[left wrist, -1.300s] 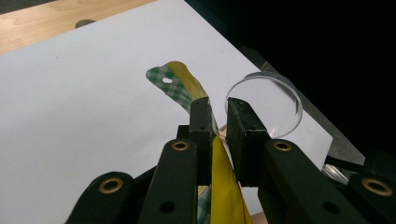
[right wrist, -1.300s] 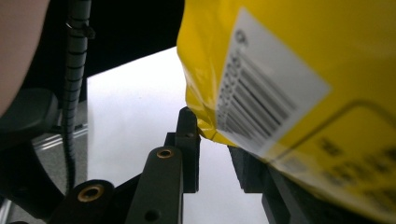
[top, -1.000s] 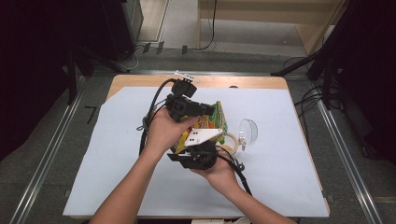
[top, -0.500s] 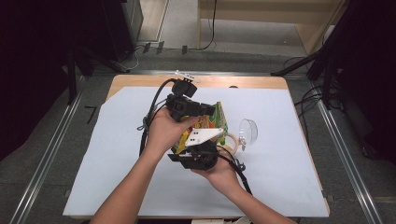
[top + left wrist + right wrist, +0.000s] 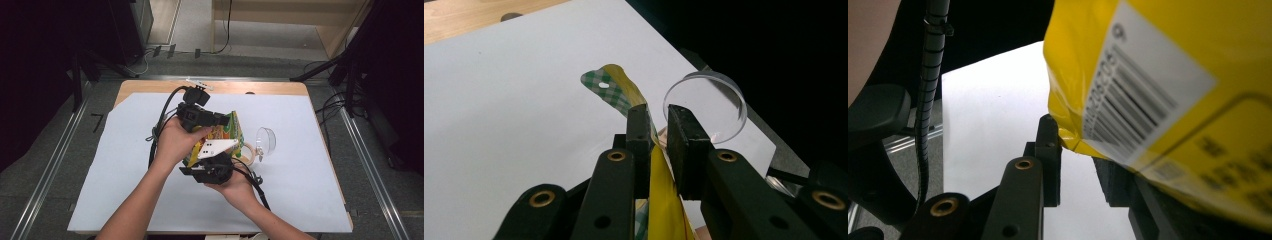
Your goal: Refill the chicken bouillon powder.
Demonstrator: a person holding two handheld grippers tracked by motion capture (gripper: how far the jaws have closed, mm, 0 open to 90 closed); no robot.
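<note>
Yellow snack bag (image 5: 227, 135) pinched between left hand-held gripper (image 5: 658, 131) and right hand-held gripper (image 5: 1075, 150), both clamped on edges.

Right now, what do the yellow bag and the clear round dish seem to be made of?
The yellow bag looks like thin glossy plastic film: it shines and creases. The clear round dish seems to be hard transparent plastic, perhaps glass: the sheet shows through it.

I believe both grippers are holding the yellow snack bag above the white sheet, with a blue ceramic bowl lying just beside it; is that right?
Not quite: the thing beside the yellow snack bag is a clear plastic cup lying on its side, not a blue ceramic bowl, as the left gripper view shows. The rest holds: the left gripper and right gripper both grip the bag above the white sheet.
</note>
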